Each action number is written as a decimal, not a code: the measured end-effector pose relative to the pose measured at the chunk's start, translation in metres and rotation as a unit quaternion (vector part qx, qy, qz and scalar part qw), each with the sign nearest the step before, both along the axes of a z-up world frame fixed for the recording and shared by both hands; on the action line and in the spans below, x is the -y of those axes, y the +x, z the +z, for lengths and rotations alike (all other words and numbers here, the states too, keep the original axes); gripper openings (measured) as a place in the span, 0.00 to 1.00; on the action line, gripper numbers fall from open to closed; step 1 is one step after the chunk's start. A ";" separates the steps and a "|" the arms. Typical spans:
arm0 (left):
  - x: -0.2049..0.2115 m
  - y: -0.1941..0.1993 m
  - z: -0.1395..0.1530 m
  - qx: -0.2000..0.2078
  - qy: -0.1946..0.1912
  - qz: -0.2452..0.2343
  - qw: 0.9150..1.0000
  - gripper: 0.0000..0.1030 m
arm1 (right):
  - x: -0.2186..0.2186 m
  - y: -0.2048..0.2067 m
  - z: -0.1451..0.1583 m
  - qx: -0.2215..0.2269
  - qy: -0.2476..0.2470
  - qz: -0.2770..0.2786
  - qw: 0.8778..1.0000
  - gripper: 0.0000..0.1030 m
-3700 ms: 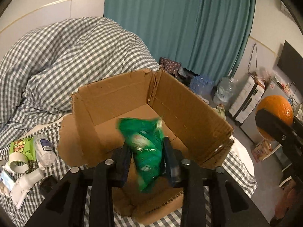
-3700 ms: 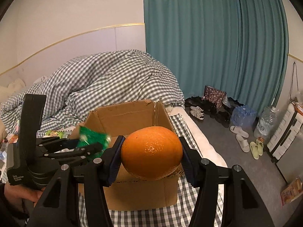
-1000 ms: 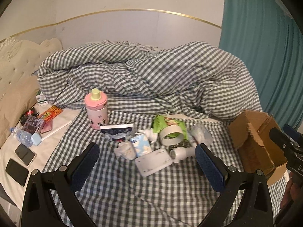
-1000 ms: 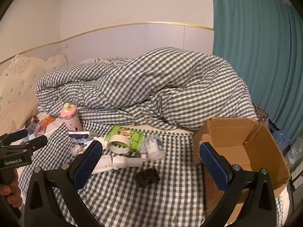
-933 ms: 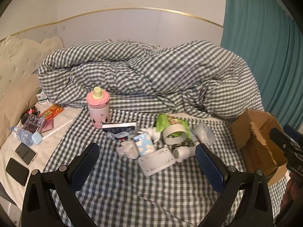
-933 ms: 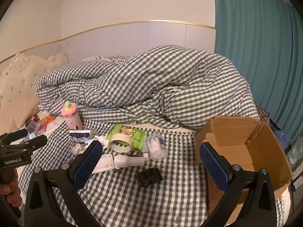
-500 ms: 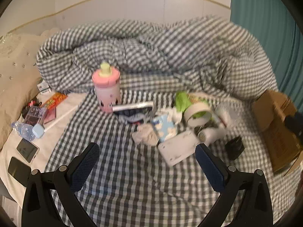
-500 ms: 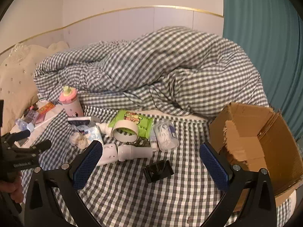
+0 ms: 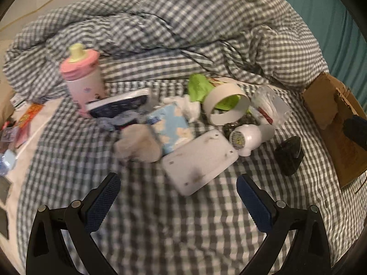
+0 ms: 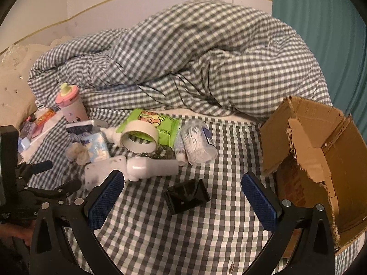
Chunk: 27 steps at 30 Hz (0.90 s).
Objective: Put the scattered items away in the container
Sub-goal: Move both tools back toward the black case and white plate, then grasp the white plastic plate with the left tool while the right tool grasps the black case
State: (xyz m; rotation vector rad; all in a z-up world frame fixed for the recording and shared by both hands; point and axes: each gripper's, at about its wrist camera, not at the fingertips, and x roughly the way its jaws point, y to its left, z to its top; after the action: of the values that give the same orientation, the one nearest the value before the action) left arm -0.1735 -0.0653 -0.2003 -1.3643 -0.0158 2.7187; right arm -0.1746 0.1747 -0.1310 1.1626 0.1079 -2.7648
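Note:
Scattered items lie on the checked bed sheet. In the left wrist view I see a white flat plate (image 9: 199, 160), a white cylinder device (image 9: 250, 137), a tape roll (image 9: 227, 105), a blue tissue pack (image 9: 169, 126) and a black clip (image 9: 290, 158). My left gripper (image 9: 179, 202) is open and empty, just short of the white plate. My right gripper (image 10: 181, 198) is open and empty, with the black clip (image 10: 187, 196) between its fingers' line. The cardboard box (image 10: 321, 160) stands open at the right; it also shows in the left wrist view (image 9: 337, 123).
A pink bottle (image 10: 71, 105) stands at the back left. A green snack packet (image 10: 158, 121) and a clear tub of cotton swabs (image 10: 198, 144) lie behind the tape roll (image 10: 140, 139). A bunched checked duvet (image 10: 195, 64) fills the back. Phones and small things lie at far left (image 9: 13, 133).
Both grippers let go of the green packet and the orange, turned from the box to the pile, and have moved closer and lower toward the items. Both are open.

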 end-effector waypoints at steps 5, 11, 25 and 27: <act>-0.016 -0.019 -0.018 -0.004 0.006 -0.046 0.999 1.00 | -0.014 -0.008 -0.015 0.015 -0.003 -0.011 1.000 1.00; -0.024 -0.039 -0.038 0.018 0.045 -0.114 0.992 1.00 | -0.022 -0.015 -0.032 0.035 -0.006 -0.020 0.999 1.00; -0.042 -0.062 -0.064 0.025 -0.024 -0.358 0.933 0.99 | -0.022 -0.024 -0.063 0.068 0.001 -0.018 0.998 1.00; -0.043 -0.062 -0.065 0.021 -0.021 -0.367 0.930 0.86 | -0.020 -0.025 -0.065 0.071 0.003 -0.015 0.997 1.00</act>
State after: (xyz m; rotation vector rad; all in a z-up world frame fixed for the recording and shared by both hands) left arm -0.2352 -0.0220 -0.2651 -1.1269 0.4564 2.0641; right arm -0.1999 0.1948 -0.1961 1.3669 0.0831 -2.6983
